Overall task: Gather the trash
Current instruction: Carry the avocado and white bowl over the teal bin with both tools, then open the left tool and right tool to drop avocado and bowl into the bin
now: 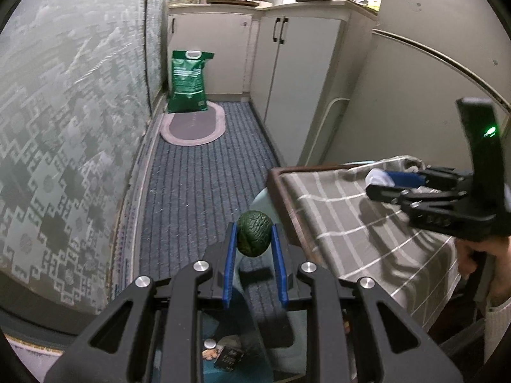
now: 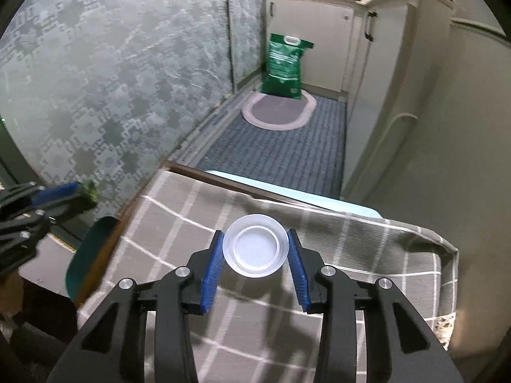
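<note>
Left hand-held gripper (image 1: 254, 239), at lower centre of its own view, clamps a dark green wrinkled avocado (image 1: 254, 233) between its blue pads, holding it above the striped floor mat (image 1: 204, 185) just left of the tabletop (image 1: 345, 223) with its grey checked cloth. Below the avocado, at the bottom of that frame, sits a teal bin (image 1: 223, 360) with scraps inside. Right hand-held gripper (image 2: 255, 249), low in the centre of its view, grips a small clear plastic cup (image 2: 254, 249) by its sides, raised over the checked cloth. A green bag (image 2: 284, 65) stands on the floor in the upper centre.
</note>
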The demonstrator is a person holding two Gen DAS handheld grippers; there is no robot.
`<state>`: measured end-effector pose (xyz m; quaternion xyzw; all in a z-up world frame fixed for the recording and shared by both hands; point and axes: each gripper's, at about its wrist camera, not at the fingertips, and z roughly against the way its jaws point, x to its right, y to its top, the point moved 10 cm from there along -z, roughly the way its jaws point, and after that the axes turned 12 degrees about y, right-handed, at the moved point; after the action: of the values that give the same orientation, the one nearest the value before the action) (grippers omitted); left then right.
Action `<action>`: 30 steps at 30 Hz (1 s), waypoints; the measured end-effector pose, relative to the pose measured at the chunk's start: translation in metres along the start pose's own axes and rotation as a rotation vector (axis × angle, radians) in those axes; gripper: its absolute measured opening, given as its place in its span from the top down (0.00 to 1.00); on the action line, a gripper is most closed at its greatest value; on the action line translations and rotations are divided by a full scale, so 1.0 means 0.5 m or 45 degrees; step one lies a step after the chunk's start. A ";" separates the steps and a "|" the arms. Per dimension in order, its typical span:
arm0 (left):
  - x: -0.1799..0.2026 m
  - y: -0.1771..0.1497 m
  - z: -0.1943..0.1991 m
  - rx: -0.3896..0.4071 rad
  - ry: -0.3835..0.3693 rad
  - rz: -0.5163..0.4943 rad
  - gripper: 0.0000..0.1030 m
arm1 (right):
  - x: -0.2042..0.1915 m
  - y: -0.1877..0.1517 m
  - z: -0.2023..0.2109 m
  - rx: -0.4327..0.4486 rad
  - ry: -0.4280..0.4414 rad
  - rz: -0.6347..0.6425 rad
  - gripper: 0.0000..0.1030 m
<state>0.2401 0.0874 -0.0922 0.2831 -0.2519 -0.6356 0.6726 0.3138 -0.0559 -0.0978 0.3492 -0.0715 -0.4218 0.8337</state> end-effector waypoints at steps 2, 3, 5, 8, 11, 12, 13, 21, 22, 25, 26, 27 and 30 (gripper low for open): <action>-0.019 -0.015 0.001 -0.016 0.019 0.015 0.77 | -0.033 0.007 0.007 0.014 0.032 0.023 0.62; -0.027 -0.020 -0.001 -0.023 0.026 0.020 0.77 | -0.043 0.010 0.009 0.021 0.045 0.027 0.62; -0.046 -0.035 -0.001 -0.040 0.052 0.027 0.77 | -0.071 0.017 0.014 0.035 0.088 0.037 0.62; -0.074 -0.068 -0.008 -0.078 0.090 0.042 0.77 | -0.113 0.030 0.019 0.056 0.146 0.065 0.62; -0.095 -0.094 -0.018 -0.121 0.099 0.063 0.77 | -0.155 0.038 0.021 0.066 0.195 0.103 0.62; -0.102 -0.108 -0.023 -0.140 0.101 0.068 0.77 | -0.167 0.041 0.020 0.066 0.207 0.114 0.62; -0.107 -0.118 -0.028 -0.157 0.104 0.067 0.77 | -0.178 0.041 0.019 0.065 0.216 0.125 0.62; -0.127 -0.187 -0.070 -0.273 0.130 0.036 0.76 | -0.249 0.046 -0.011 0.036 0.277 0.179 0.61; -0.126 -0.193 -0.074 -0.287 0.126 0.023 0.72 | -0.256 0.045 -0.014 0.033 0.285 0.182 0.61; -0.128 -0.200 -0.075 -0.284 0.133 0.009 0.63 | -0.279 0.042 -0.026 0.018 0.310 0.194 0.62; -0.132 -0.202 -0.076 -0.286 0.135 0.009 0.64 | -0.286 0.041 -0.030 0.012 0.315 0.201 0.62; -0.135 -0.204 -0.075 -0.289 0.135 0.010 0.67 | -0.294 0.039 -0.034 0.005 0.319 0.209 0.61; -0.149 -0.203 -0.066 -0.286 0.141 0.023 0.70 | -0.317 0.033 -0.049 -0.019 0.329 0.230 0.62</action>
<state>0.1859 0.1605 -0.1853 0.2384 -0.1441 -0.6371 0.7187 0.2341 0.0826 -0.0778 0.3866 0.0083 -0.2971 0.8730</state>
